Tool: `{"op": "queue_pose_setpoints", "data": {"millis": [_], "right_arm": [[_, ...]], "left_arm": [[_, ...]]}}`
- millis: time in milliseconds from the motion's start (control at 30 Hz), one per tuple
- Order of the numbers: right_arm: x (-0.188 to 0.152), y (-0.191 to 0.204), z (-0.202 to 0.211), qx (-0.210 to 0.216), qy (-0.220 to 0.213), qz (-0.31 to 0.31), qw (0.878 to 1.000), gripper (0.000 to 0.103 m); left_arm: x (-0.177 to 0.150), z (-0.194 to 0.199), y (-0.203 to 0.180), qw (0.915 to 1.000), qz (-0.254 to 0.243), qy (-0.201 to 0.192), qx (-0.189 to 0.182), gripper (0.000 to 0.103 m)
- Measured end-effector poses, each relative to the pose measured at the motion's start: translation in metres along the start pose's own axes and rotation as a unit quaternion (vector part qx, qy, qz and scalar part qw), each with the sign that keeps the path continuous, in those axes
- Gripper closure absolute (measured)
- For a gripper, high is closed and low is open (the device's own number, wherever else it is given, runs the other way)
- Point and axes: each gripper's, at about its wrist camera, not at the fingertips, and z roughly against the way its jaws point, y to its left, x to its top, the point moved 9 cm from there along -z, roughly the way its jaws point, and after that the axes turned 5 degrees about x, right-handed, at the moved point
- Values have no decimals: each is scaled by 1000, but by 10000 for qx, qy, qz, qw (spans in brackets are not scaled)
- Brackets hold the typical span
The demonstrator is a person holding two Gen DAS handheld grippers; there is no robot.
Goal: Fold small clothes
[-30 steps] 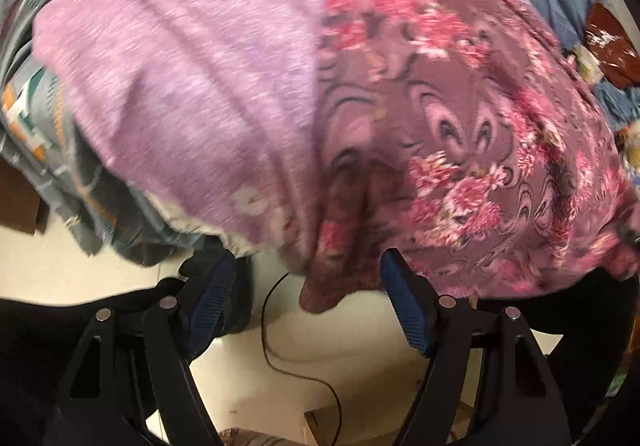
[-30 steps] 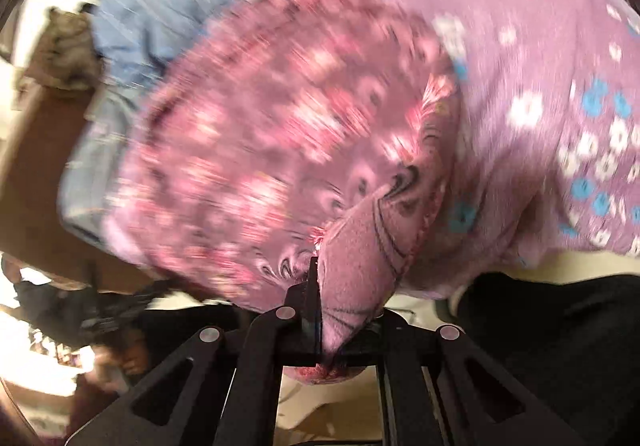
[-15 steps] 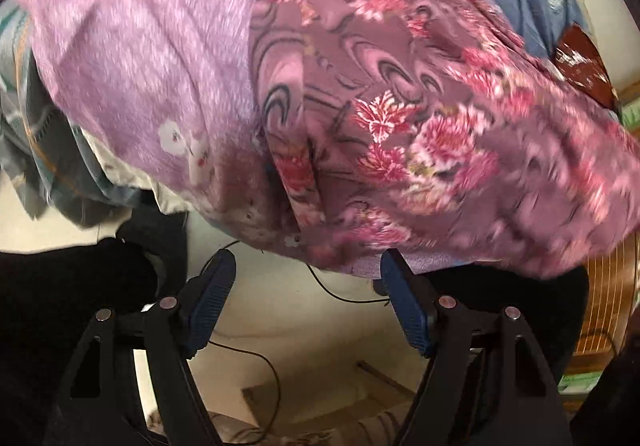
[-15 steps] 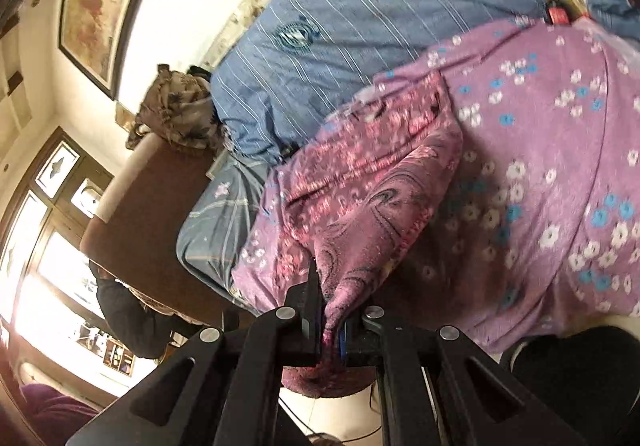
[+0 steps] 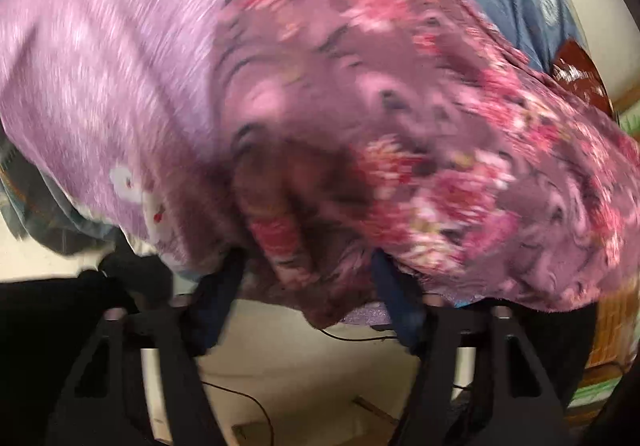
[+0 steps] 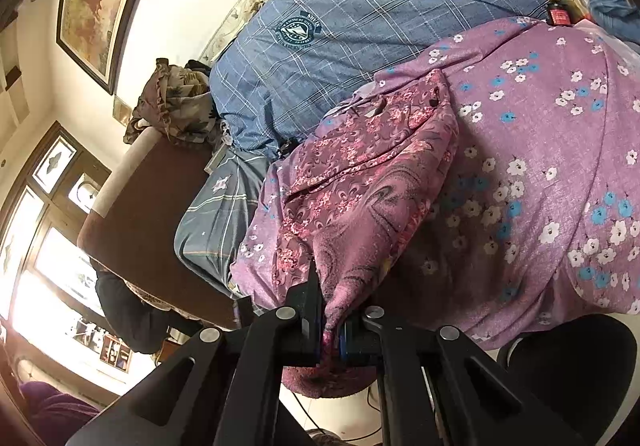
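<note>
Right hand-held gripper clamped on floral garment, lifted off bed. Left hand-held gripper closing around hem; risk of bunching, uneven fold.

The left gripper was matte black, with two angular arms pierced by triangular cut-outs and dark blue pads on its fingers; the view of it was blurred. The right gripper had the same black linkage, with round silver screws at its joints and thin blue pads edging its black fingers.
</note>
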Motion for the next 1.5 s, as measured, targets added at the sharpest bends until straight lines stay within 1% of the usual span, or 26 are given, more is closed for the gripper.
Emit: {"op": "queue_pose_setpoints", "data": {"millis": [33,100,133,200,300,400,500,633,733,800,833,900,967,1000,1133,1167,1233,1267,1300,1333,1367,1433,1467,1500], "right_arm": [[0,1,0,-10,8,21,10000,98],[0,1,-1,-8,5,11,10000,98],[0,1,-1,-8,4,7,10000,98],[-1,2,-1,-27,8,20,10000,98],[-2,1,0,-72,11,39,10000,98],[-2,0,6,-120,-20,50,9999,98],[-1,1,14,-160,-65,78,9998,98],[6,4,20,-153,-158,149,9996,98],[18,10,20,-91,-260,239,9993,98],[32,14,18,-63,-340,335,9988,98],[37,16,17,-47,-375,357,9986,98],[55,19,13,38,-475,402,9981,98],[77,21,5,91,-575,459,9973,98],[87,22,0,93,-603,476,9970,98],[131,15,-32,61,-626,467,9969,98],[147,10,-45,22,-629,452,9970,98],[169,0,-63,-50,-624,387,9973,98],[185,-11,-76,-182,-665,343,9970,98],[192,-18,-82,-247,-694,301,9968,98],[200,-27,-90,-276,-714,200,9969,98],[208,-38,-100,-244,-757,32,9968,98],[213,-53,-109,-188,-852,-143,9961,98],[213,-63,-115,-205,-889,-213,9956,98],[213,-74,-120,-323,-903,-232,9951,98]], "left_arm": [[0,-2,3,9999,107,52,-114,63],[-2,-9,7,9991,268,110,-313,88],[-2,-9,5,9987,267,103,-424,92],[-1,-7,4,9988,204,54,-444,96],[-1,0,0,9984,164,17,-534,98],[-4,17,-6,9970,58,-39,-774,99],[-5,41,-18,9947,-171,-202,-996,99],[6,81,-28,9901,-373,-470,-1266,99],[26,115,-36,9851,-499,-780,-1452,99],[44,139,-39,9807,-543,-994,-1594,99],[58,153,-42,9779,-586,-1138,-1653,100],[76,168,-44,9742,-663,-1336,-1695,102],[104,183,-45,9698,-752,-1532,-1741,102],[118,186,-52,9686,-781,-1618,-1717,103],[180,180,-66,9658,-713,-1847,-1675,103],[195,176,-70,9651,-665,-1909,-1668,103],[226,168,-74,9665,-532,-1967,-1564,103],[232,168,-73,9678,-464,-1965,-1501,103],[237,167,-74,9683,-365,-1956,-1512,103],[236,167,-76,9673,-330,-1915,-1632,103],[232,168,-77,9674,-352,-1871,-1671,102],[210,162,-78,9721,-516,-1719,-1508,91],[192,157,-78,9756,-630,-1570,-1397,77],[174,151,-78,9783,-727,-1421,-1318,66]]}}
